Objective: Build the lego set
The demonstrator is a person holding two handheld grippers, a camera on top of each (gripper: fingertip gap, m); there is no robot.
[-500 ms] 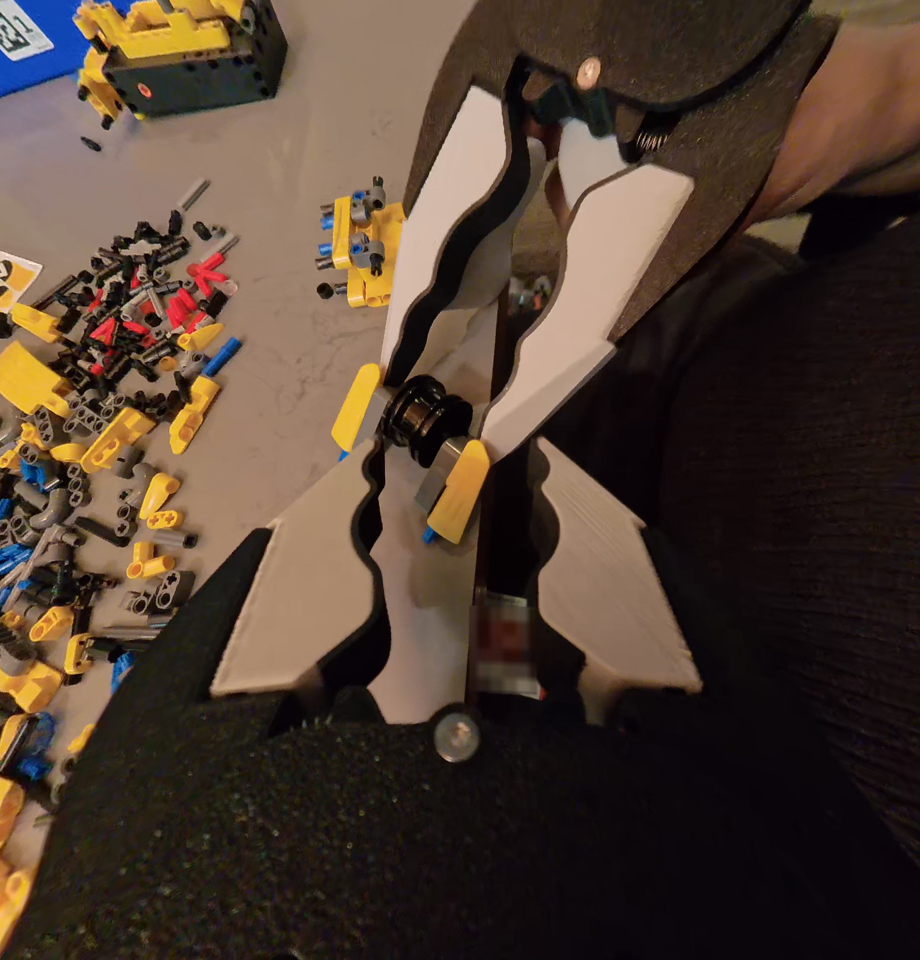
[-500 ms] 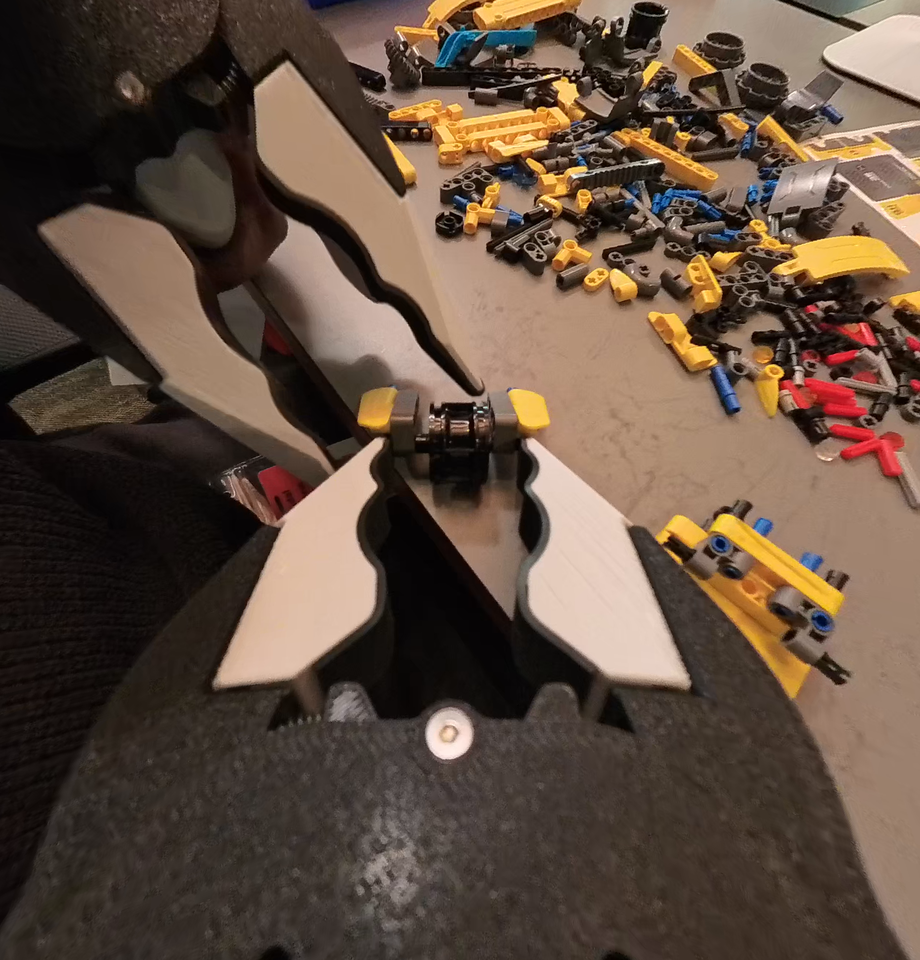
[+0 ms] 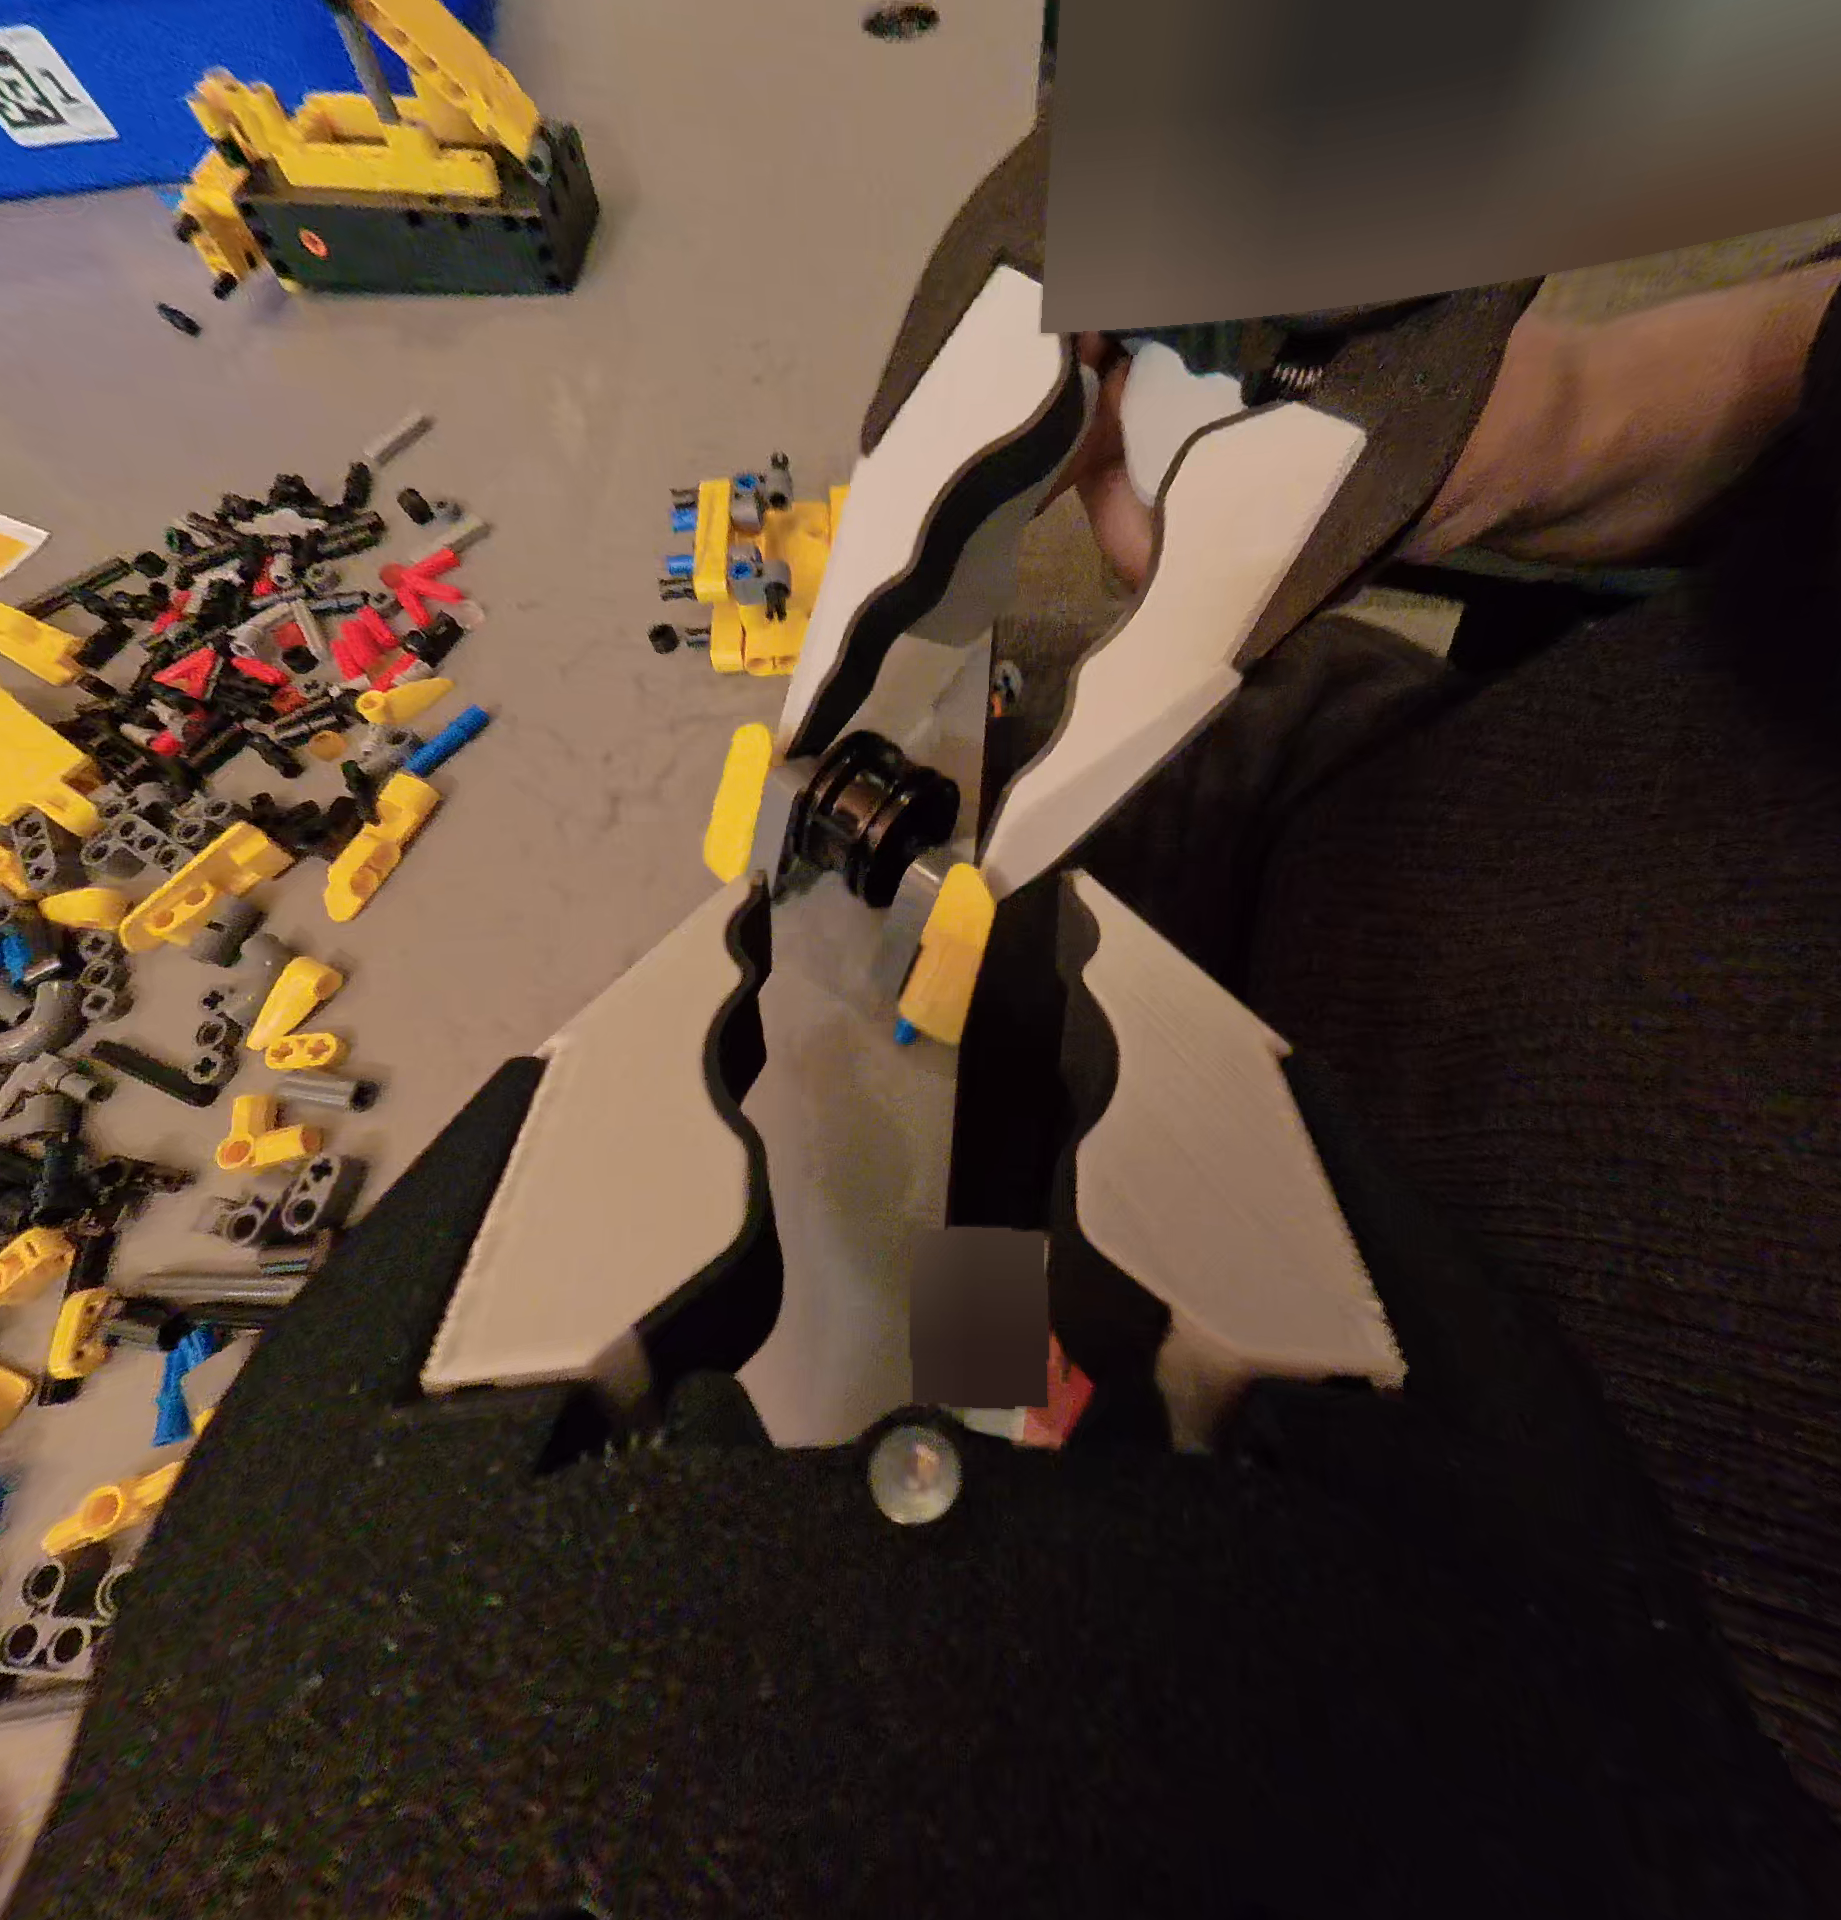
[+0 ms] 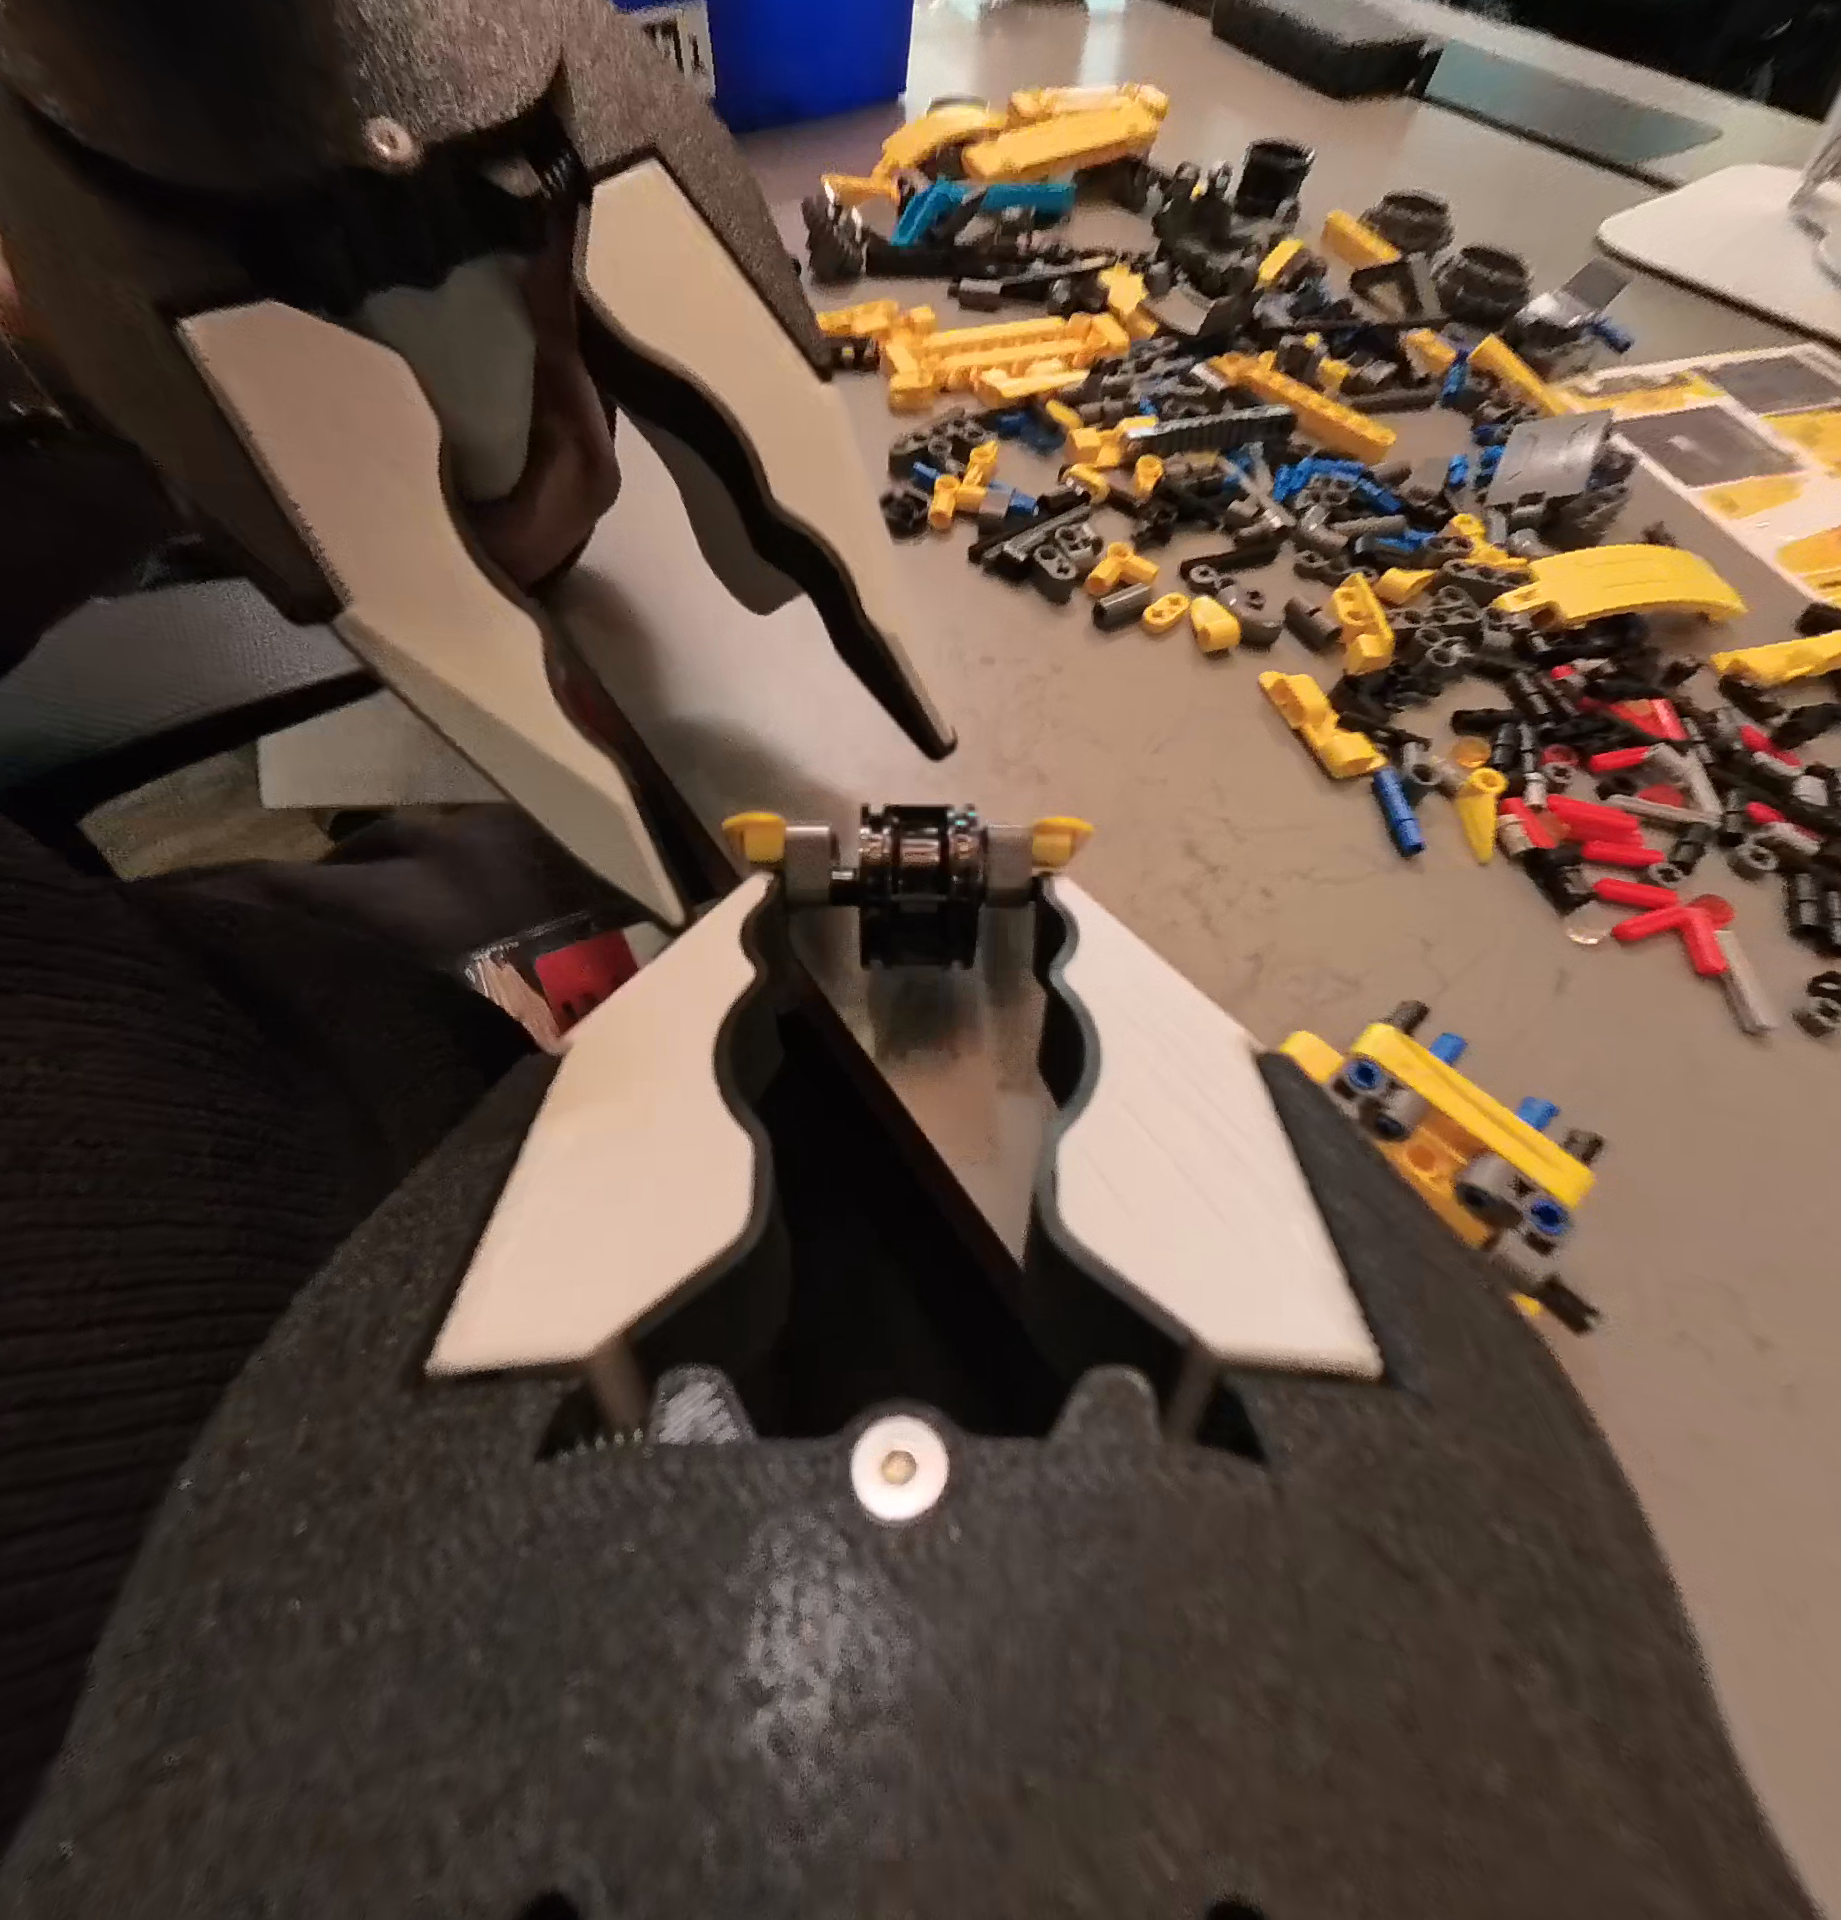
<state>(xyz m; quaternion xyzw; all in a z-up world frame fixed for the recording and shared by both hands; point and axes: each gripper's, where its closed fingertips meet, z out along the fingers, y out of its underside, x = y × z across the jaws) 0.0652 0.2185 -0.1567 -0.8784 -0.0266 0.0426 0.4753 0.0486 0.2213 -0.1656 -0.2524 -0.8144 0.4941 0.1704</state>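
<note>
Wheel assembly [image 4: 914, 878] is sitting clamped in our right gripper [image 4: 905, 896] while we are holding our left gripper [image 3: 911, 888] wide open, empty, just beside it.

We see a small black wheel assembly [image 4: 914, 883] with grey side blocks and yellow end caps, axle level, pinched at both blocks between our right gripper [image 4: 908, 906] fingertips, above the grey table edge.

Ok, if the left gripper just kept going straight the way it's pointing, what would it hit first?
The small black wheel assembly with yellow end pieces, clamped in the right gripper, just beyond the open fingertips of the left gripper. Depth is unclear; one fingertip may be touching it.
</note>
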